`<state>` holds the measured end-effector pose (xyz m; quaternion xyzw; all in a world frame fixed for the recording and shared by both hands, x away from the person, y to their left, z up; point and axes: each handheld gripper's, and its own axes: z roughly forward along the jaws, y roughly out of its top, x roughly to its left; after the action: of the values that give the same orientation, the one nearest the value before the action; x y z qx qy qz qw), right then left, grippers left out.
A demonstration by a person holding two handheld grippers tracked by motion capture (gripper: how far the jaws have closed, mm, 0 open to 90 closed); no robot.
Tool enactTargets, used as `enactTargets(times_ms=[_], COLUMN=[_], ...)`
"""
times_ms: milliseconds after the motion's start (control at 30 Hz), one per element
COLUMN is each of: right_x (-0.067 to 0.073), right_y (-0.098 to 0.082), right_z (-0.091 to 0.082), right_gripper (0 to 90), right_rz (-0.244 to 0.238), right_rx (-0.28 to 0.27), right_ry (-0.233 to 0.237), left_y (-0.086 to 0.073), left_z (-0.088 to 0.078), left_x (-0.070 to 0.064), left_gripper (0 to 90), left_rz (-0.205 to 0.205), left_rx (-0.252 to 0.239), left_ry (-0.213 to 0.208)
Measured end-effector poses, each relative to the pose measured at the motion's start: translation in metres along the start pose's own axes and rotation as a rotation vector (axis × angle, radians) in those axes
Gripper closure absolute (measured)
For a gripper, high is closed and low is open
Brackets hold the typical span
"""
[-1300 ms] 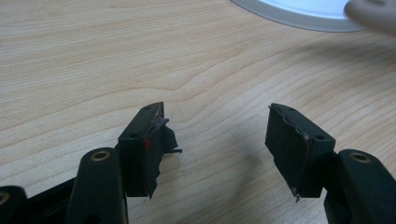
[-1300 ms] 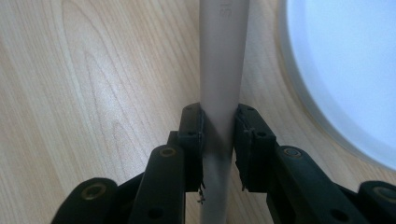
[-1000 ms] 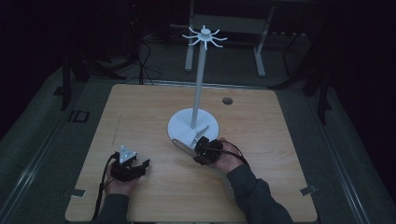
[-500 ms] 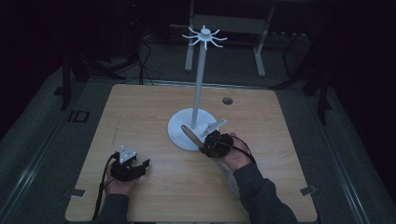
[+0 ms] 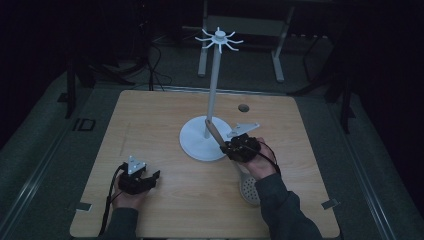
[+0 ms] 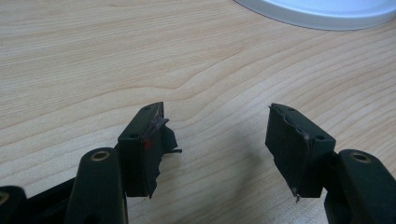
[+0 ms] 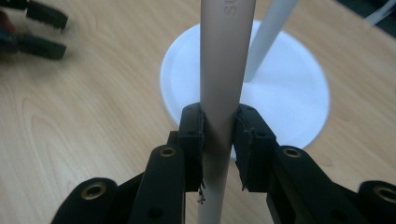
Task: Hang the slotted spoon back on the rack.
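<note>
The right gripper (image 5: 227,145), clamped on the slotted spoon's handle (image 7: 223,70), has lifted it off the tabletop (image 5: 165,120) toward the white stand (image 5: 212,100), ready for hanging; the left gripper (image 6: 215,135) rests apart.

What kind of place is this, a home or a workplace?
Probably a lab or a recording room, not a home. A bare wooden table stands in a dark room, cables run over the floor behind it, and on the table there is a white stand with hooks on top.
</note>
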<state>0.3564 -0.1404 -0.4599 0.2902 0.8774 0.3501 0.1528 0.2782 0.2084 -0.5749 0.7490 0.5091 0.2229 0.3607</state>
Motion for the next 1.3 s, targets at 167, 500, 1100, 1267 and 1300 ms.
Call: enactTargets(times_ms=[167, 500, 1100, 1267, 1300], right_x=[-0.006, -0.014, -0.024, -0.024, -0.024], right_y=[0.000, 0.001, 0.006, 0.006, 0.006], right_z=[-0.008, -0.018, -0.035, -0.039, -0.039], right_gripper=[73.7, 73.7, 73.7, 73.7, 73.7], right_rz=[0.023, 0.056, 0.088, 0.090, 0.092], right_rx=[-0.045, -0.103, -0.207, -0.253, -0.263], right_ry=[-0.018, -0.053, -0.090, -0.096, -0.097], left_y=[0.000, 0.000, 0.000, 0.000, 0.000], left_z=[0.000, 0.000, 0.000, 0.000, 0.000], left_x=[0.000, 0.000, 0.000, 0.000, 0.000], left_gripper=[38.3, 38.3, 38.3, 38.3, 38.3], left_rz=[0.002, 0.000, -0.001, -0.001, 0.000], left_rx=[0.005, 0.004, 0.003, 0.003, 0.003], left_ry=[-0.001, -0.001, -0.002, -0.002, -0.002])
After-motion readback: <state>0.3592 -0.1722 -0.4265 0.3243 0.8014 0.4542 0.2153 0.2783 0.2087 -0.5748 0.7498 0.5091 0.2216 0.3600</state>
